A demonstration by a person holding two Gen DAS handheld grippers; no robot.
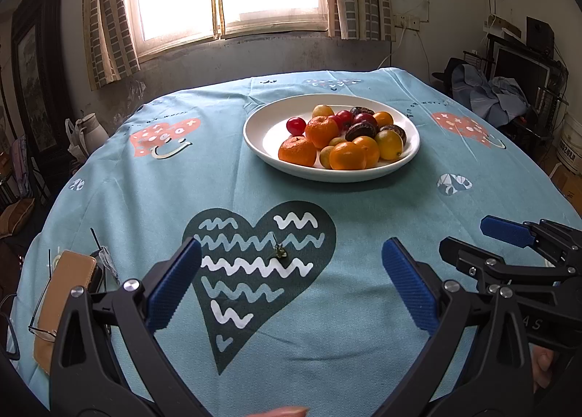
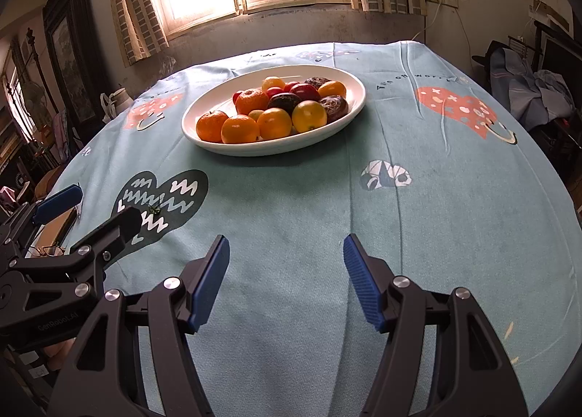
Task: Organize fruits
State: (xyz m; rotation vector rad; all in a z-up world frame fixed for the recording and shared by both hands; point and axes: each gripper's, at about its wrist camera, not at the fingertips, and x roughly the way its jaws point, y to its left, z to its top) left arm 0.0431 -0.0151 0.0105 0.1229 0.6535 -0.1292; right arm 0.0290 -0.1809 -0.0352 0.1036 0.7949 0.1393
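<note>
A white plate [image 1: 262,133] stands at the far middle of the table, piled with several oranges [image 1: 322,130], red cherry tomatoes [image 1: 295,125], yellow fruits [image 1: 389,144] and dark brown fruits [image 1: 361,131]. It also shows in the right wrist view [image 2: 198,122]. My left gripper [image 1: 291,257] is open and empty above the near table, over a dark heart print. My right gripper [image 2: 286,246] is open and empty, near the table's front, to the right of the left one. A small green stem [image 1: 278,253] lies on the cloth between the left fingers.
A light blue tablecloth [image 1: 145,191] with heart prints covers the round table. A brown case [image 1: 62,293] and glasses [image 1: 40,326] lie at the near left edge. A white jug [image 1: 91,128] stands beyond the far left edge. Clutter stands at the right.
</note>
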